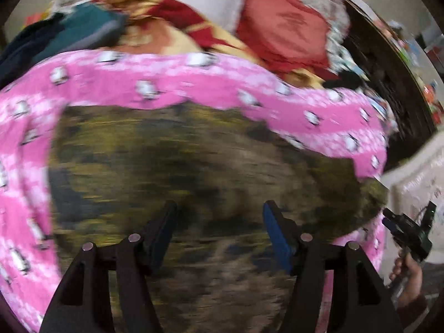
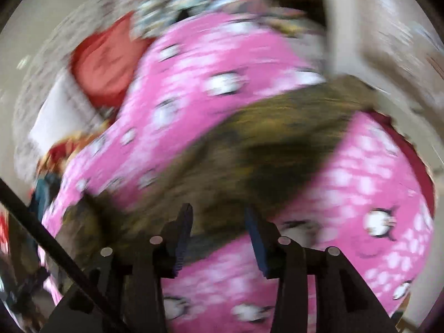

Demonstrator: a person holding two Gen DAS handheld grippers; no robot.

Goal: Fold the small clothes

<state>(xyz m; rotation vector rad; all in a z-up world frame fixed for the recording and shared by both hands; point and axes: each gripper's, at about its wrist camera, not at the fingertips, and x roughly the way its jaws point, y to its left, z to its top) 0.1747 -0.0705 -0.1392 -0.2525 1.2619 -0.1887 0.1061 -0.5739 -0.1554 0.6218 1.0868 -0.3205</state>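
An olive-brown camouflage garment (image 1: 194,172) lies spread on a pink patterned blanket (image 1: 172,80). My left gripper (image 1: 219,208) is open and empty, just above the garment's near part. The right gripper shows at the left wrist view's right edge (image 1: 408,230), held in a hand. In the right wrist view the same garment (image 2: 272,144) runs diagonally across the pink blanket (image 2: 211,63). My right gripper (image 2: 219,213) is open and empty over the garment's near edge. Both views are motion-blurred.
A pile of other clothes lies behind the blanket: a red piece (image 1: 283,30), a yellow and red piece (image 1: 166,25) and a teal one (image 1: 83,27). A white patterned cloth (image 1: 416,183) is at the right. A dark wooden headboard (image 1: 388,77) stands behind.
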